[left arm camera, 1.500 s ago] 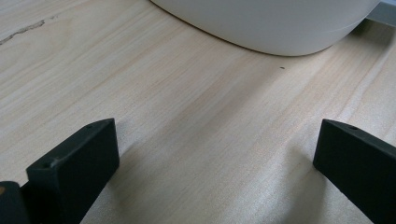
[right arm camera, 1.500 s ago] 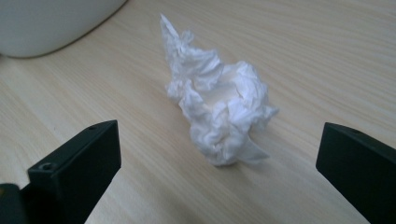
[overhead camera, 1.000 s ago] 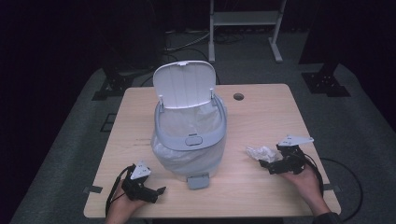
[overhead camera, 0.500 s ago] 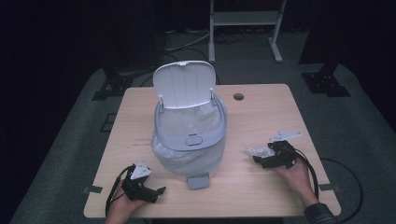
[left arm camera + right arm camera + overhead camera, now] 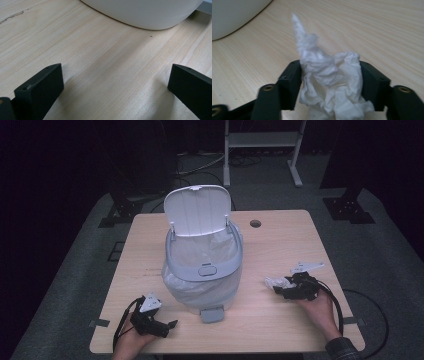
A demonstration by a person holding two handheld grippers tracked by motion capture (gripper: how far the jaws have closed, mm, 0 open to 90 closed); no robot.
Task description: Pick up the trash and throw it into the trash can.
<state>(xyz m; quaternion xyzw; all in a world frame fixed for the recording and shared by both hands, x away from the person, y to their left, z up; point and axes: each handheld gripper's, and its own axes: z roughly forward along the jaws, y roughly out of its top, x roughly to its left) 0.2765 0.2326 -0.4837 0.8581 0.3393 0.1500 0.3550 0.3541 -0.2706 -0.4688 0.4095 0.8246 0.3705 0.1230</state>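
Observation:
A crumpled white tissue (image 5: 329,75) lies on the wooden table (image 5: 280,240) at the right, between the black jaws of my right gripper (image 5: 330,68). The jaws have just been closing and their pads now press on both sides of the tissue. In the high view that right gripper (image 5: 282,289) points left toward the tissue (image 5: 274,283). A pale grey pedal bin (image 5: 202,265) stands mid-table with its lid (image 5: 197,210) up and a white liner inside. My left gripper (image 5: 167,327) rests open at the front left, nothing between its jaws (image 5: 115,87), facing the bin's base (image 5: 145,12).
The bin's foot pedal (image 5: 212,314) sticks out toward the front edge. A cable hole (image 5: 255,223) sits at the table's back right. The bin's wall (image 5: 232,15) curves off to the left of the tissue. A white metal frame (image 5: 262,140) stands on the floor behind.
The right gripper has slid left onto the tissue and its jaws have narrowed around it. The left gripper and the bin have stayed put.

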